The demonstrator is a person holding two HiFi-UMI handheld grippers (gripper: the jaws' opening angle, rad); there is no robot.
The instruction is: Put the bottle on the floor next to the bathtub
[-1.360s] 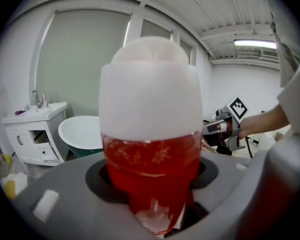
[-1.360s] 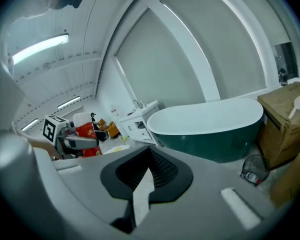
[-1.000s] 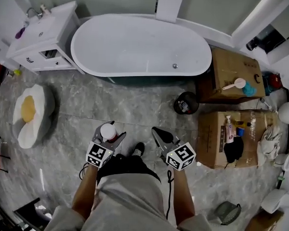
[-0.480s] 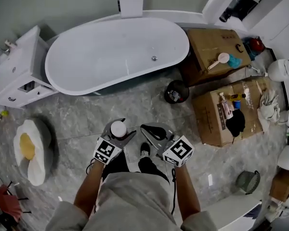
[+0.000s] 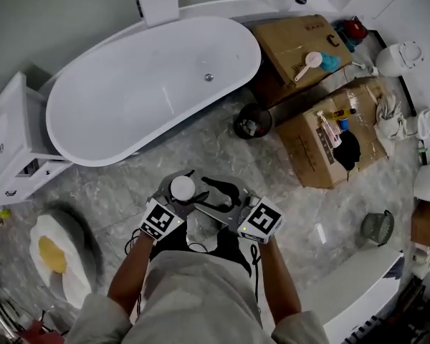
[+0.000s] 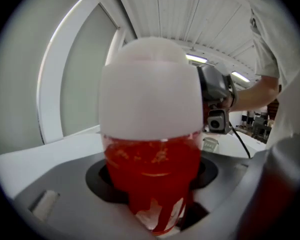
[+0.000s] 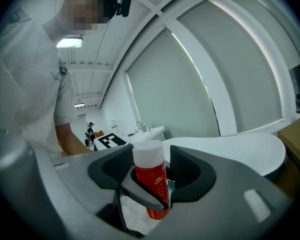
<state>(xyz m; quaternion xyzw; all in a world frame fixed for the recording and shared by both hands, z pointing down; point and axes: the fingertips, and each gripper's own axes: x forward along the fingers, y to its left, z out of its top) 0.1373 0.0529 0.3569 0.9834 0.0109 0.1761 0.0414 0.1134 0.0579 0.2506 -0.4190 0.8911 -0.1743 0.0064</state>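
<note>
The bottle has a red body and a white cap. My left gripper is shut on it and holds it upright above the grey marble floor, in front of the white bathtub. It fills the left gripper view as the bottle between the jaws of the left gripper. My right gripper points left at it. Its jaws have just been opening. In the right gripper view the bottle stands between the black pads of the right gripper, with a gap on each side.
Two cardboard boxes with small items on top stand right of the tub. A black bin sits on the floor between them and the tub. A white cabinet and an egg-shaped mat are at the left.
The two grippers have drawn together. The right gripper, shut and apart before, now stands open around the bottle. The head view has swung, so the tub sits further left.
</note>
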